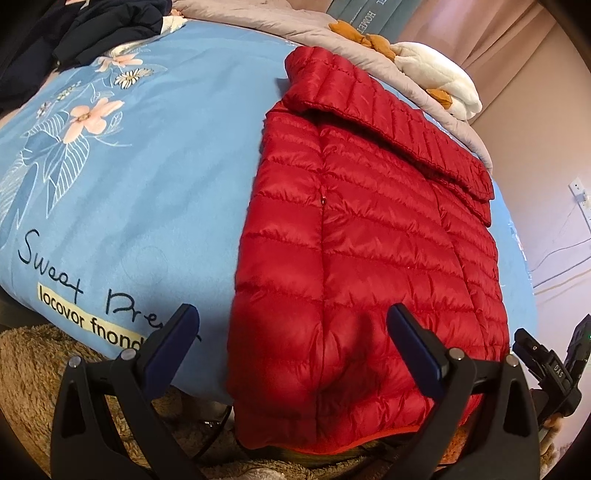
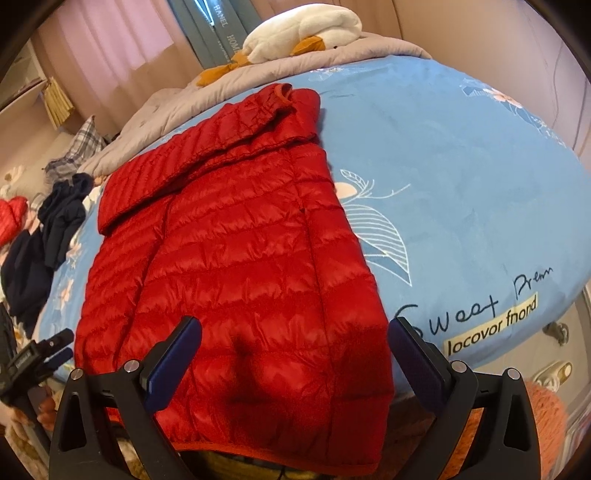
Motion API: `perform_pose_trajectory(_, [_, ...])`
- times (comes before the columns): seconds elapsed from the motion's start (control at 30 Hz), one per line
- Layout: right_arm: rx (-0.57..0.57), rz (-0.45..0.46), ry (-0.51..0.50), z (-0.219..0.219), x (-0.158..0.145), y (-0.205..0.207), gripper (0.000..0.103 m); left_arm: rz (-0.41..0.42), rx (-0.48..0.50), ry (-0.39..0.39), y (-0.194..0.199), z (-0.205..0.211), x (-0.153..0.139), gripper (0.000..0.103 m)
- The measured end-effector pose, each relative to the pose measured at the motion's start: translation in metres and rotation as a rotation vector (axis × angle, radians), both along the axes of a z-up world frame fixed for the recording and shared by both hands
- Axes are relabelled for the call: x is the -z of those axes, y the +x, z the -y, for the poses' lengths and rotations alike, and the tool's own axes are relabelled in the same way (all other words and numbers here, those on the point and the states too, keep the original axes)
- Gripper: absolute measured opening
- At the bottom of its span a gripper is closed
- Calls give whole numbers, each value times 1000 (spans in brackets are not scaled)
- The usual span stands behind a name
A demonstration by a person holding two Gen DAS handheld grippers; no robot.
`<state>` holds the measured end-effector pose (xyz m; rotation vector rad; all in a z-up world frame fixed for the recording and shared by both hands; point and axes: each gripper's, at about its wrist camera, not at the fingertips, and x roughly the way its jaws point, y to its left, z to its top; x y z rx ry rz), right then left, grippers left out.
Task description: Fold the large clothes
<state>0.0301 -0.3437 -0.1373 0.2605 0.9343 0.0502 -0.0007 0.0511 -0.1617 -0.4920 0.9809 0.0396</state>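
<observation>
A red quilted puffer jacket [image 1: 369, 240] lies flat on the blue bedspread [image 1: 166, 166], sides folded in, a sleeve laid across its upper part, hem hanging over the near bed edge. My left gripper [image 1: 291, 314] is open and empty, just above the hem's left part. The right gripper's body [image 1: 546, 365] shows at that view's right edge. In the right wrist view the jacket [image 2: 229, 251] fills the middle, and my right gripper [image 2: 293, 326] is open and empty above the hem's right part. The left gripper [image 2: 40, 350] shows at the left edge.
A white plush duck [image 2: 306, 29] and a grey quilt [image 2: 166, 110] lie at the head of the bed. Dark clothes [image 1: 92, 26] are piled on the bed's far left side, also in the right wrist view [image 2: 55, 221]. A brown fluffy rug [image 1: 33, 380] lies below the bed edge.
</observation>
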Motion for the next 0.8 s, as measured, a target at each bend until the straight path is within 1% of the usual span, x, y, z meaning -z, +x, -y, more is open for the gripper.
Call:
perform_pose_trajectory(0.2, [0, -15, 13, 3, 4, -4, 99, -15, 9, -29, -1, 0, 6, 99])
perform_pose_trajectory(0.33, [6, -29, 12, 6, 7, -7, 95, -22, 12, -29, -2, 0, 7, 98])
perform_pose_trajectory(0.53, [28, -44, 13, 12, 10, -12, 95, -41, 37, -26, -4, 2, 10, 95])
perform_pose_trajectory(0.7, [43, -72, 37, 18, 18, -19, 89, -46, 64, -31, -4, 5, 12, 88])
perform_pose_trajectory(0.8, [51, -89, 51, 22, 21, -24, 89, -45, 76, -36, -5, 5, 12, 86])
